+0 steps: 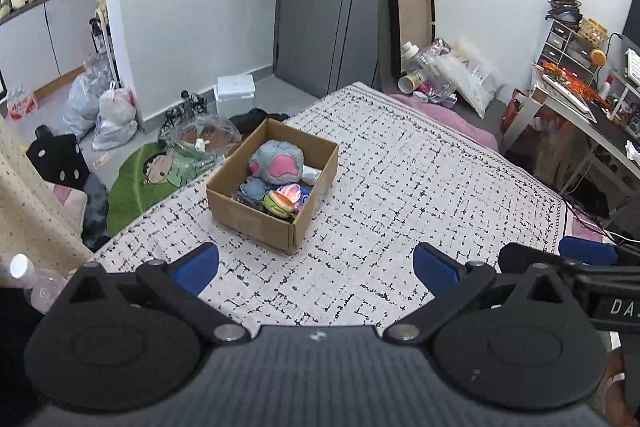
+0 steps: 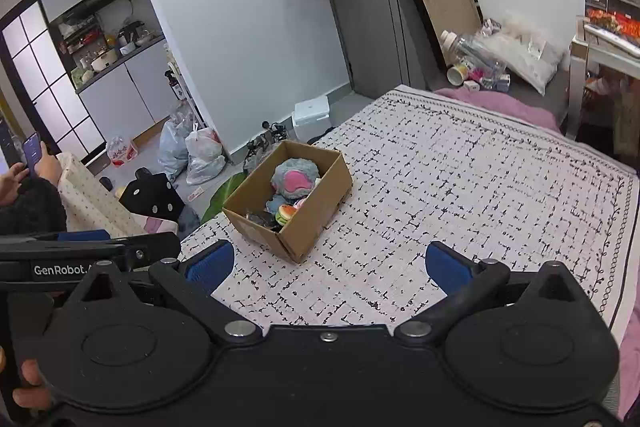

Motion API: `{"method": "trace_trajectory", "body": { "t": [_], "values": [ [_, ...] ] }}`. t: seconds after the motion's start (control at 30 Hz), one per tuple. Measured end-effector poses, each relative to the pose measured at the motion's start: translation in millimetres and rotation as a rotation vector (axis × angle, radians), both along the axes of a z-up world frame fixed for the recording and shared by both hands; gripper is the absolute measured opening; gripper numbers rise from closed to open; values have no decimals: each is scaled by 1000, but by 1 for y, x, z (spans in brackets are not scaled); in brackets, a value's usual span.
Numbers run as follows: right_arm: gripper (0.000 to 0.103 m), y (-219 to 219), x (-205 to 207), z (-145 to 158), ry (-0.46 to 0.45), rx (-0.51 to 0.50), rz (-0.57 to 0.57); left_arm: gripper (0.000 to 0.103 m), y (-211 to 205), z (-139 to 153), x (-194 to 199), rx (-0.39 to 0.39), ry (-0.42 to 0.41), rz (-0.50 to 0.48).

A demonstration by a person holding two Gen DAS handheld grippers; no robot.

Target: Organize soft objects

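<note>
A brown cardboard box (image 1: 256, 215) stands on the bed's patterned white cover (image 1: 400, 187). In it lie a grey plush with pink patches (image 1: 276, 163), a burger-shaped soft toy (image 1: 279, 203) and other small soft items. The box shows in the right wrist view (image 2: 308, 223) with the grey plush (image 2: 294, 179) and burger toy (image 2: 286, 215) inside. My left gripper (image 1: 316, 267) is open and empty, above the cover in front of the box. My right gripper (image 2: 330, 265) is open and empty, also in front of the box.
The right gripper's body (image 1: 580, 267) shows at the left view's right edge. A green leaf-shaped cushion (image 1: 140, 183) and plastic bags (image 1: 108, 115) lie on the floor left of the bed. A desk (image 1: 580, 107) stands at the right. A person with a phone (image 2: 34, 155) sits at the left.
</note>
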State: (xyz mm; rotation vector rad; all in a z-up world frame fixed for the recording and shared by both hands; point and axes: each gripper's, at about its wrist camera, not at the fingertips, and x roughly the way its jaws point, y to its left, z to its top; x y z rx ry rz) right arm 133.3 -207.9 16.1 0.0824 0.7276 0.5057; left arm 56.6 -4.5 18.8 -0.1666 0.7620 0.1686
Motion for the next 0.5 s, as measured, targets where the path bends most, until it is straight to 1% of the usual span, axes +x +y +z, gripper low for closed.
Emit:
{"method": "trace_trajectory", "body": {
  "t": [0.2, 0.5],
  "values": [
    [103, -1, -16, 3, -43, -54, -7, 103, -6, 4, -14, 43, -8, -5],
    [103, -16, -31, 6, -47, -52, -8, 103, -9, 1, -35, 55, -18, -11]
  ]
}}
